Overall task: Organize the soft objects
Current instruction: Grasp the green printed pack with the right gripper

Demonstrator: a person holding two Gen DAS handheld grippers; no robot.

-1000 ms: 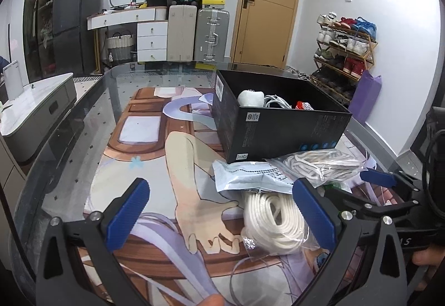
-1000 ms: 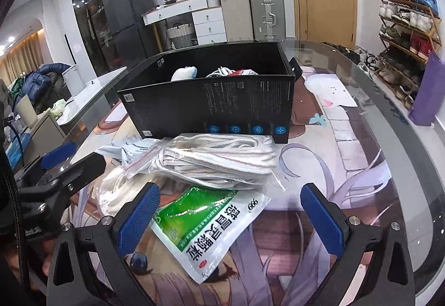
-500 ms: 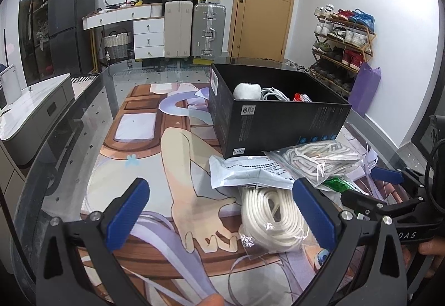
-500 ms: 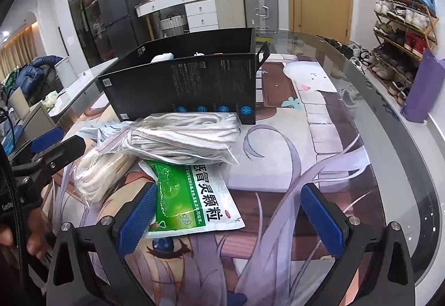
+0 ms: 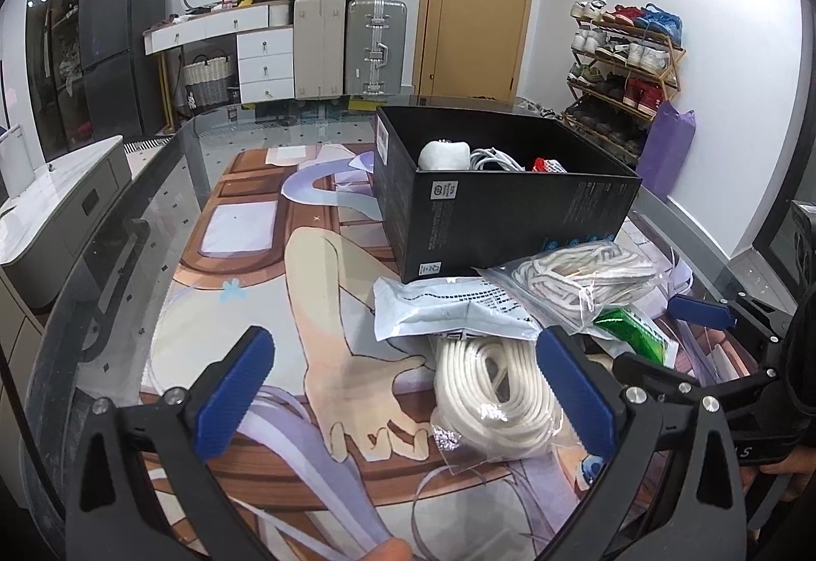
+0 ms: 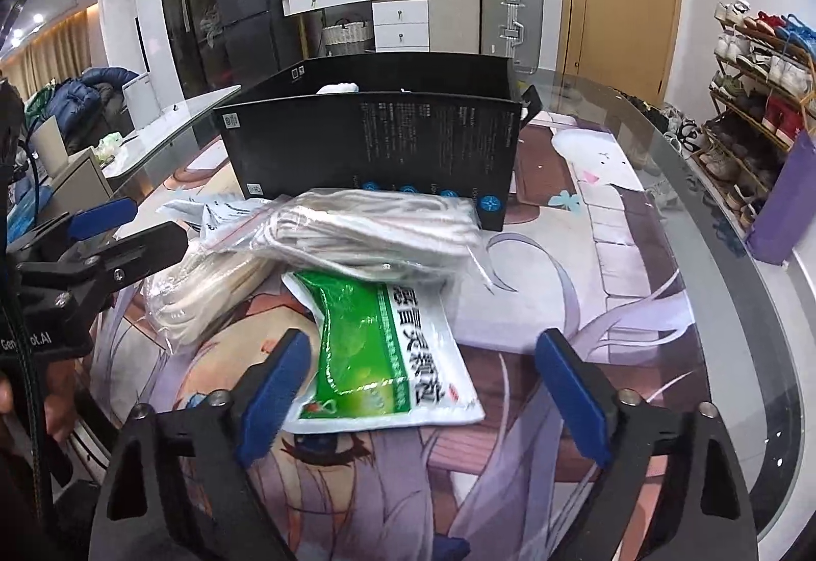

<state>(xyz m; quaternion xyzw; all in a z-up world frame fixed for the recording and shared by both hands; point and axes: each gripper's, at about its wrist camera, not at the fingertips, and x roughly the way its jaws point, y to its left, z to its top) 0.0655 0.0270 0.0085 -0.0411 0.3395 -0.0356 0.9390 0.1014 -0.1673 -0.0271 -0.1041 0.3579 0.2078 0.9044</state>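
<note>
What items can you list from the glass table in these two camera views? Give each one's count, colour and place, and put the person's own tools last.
open black cardboard box: one, black, far side of the table, holding white and red items
clear bag of white rope: one, white, against the box front, lying over the sachet
green-and-white foil sachet: one, nearest the right gripper
loose coil of white cord in a clear bag: one, white, before the left gripper
grey printed plastic pouch: one, grey, between box and coil
left gripper: one, black with blue pads, open, empty
right gripper: one, black with blue pads, open around the sachet
</note>
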